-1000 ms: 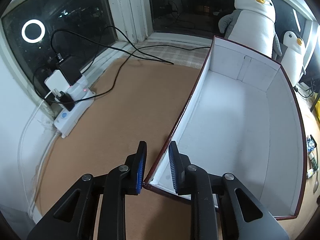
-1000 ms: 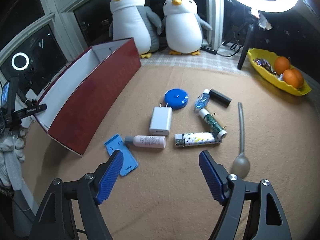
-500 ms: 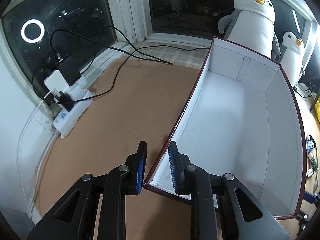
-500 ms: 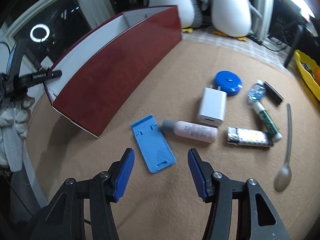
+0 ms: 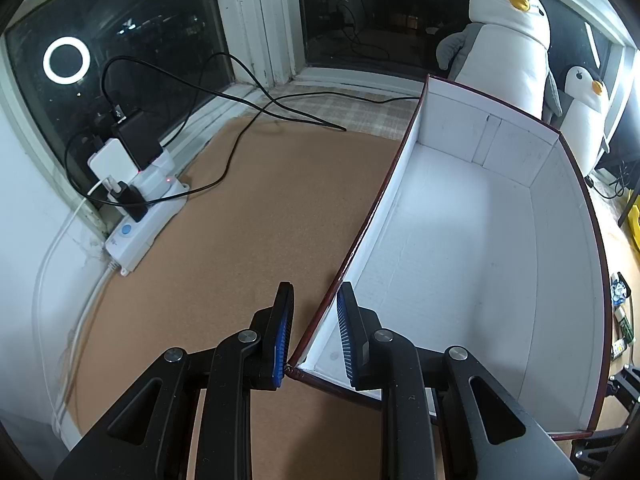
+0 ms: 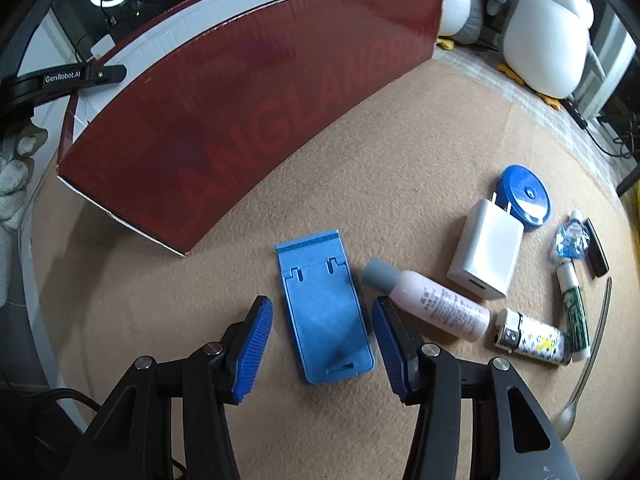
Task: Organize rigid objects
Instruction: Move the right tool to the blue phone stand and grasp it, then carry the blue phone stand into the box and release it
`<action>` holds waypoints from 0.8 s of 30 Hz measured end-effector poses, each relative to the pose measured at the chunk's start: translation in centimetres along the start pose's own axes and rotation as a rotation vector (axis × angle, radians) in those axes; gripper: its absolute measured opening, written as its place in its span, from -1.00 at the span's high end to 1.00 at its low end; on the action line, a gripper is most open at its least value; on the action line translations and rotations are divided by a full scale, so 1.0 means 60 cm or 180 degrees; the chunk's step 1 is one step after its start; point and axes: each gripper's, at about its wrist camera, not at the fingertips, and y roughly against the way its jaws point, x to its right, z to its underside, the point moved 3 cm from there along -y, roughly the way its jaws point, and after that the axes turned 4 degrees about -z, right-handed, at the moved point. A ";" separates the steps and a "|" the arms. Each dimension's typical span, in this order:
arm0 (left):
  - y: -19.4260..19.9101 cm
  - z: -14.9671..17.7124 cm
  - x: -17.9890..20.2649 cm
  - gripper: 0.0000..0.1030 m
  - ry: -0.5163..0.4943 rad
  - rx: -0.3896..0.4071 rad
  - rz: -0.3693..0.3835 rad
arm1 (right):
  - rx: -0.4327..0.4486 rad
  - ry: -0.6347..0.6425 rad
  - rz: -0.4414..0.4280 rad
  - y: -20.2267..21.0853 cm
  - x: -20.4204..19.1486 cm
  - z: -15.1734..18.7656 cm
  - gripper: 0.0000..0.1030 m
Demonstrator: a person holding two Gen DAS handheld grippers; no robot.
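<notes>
1. Here, the left gripper (image 5: pixel 312 332) is seen astride the near corner of the red box (image 5: pixel 472 248): its jaws are narrowly parted, one pad outside the wall and one inside, and the outer pad appears to touch the corner edge. Whether the wall is actually pinched cannot be told.
2. The box is shown with a white interior, and no objects are seen in it from the left wrist view.
3. The right gripper (image 6: pixel 322 346) is held low over the mat with its jaws spread, and nothing is pinched between them.
4. The blue phone stand (image 6: pixel 326 312) is found lying flat between those spread fingers, apart from both pads, just in front of the box's red outer wall (image 6: pixel 248 112).
5. A pink bottle (image 6: pixel 430 300) with a grey cap is laid just right of the stand, near the right finger.
6. Further right, a white charger (image 6: pixel 486 252), a blue round case (image 6: pixel 524 194), a patterned lighter (image 6: pixel 532 340) and a spoon (image 6: pixel 580 384) are spread on the mat.
7. A power strip (image 5: pixel 140 216) with plugged cables is seen by the window in the left wrist view.
</notes>
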 end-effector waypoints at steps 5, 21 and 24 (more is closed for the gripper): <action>0.000 0.000 0.000 0.60 0.0002 0.0001 0.0003 | -0.0083 0.0134 0.0078 -0.011 -0.002 -0.014 0.19; 0.001 0.000 0.000 0.60 0.0004 0.0001 0.0008 | 0.0009 -0.0007 -0.0065 0.011 -0.003 -0.006 0.35; 0.001 0.000 0.000 0.60 0.0006 0.0000 0.0009 | 0.0096 -0.0017 -0.0078 0.030 -0.008 -0.011 0.35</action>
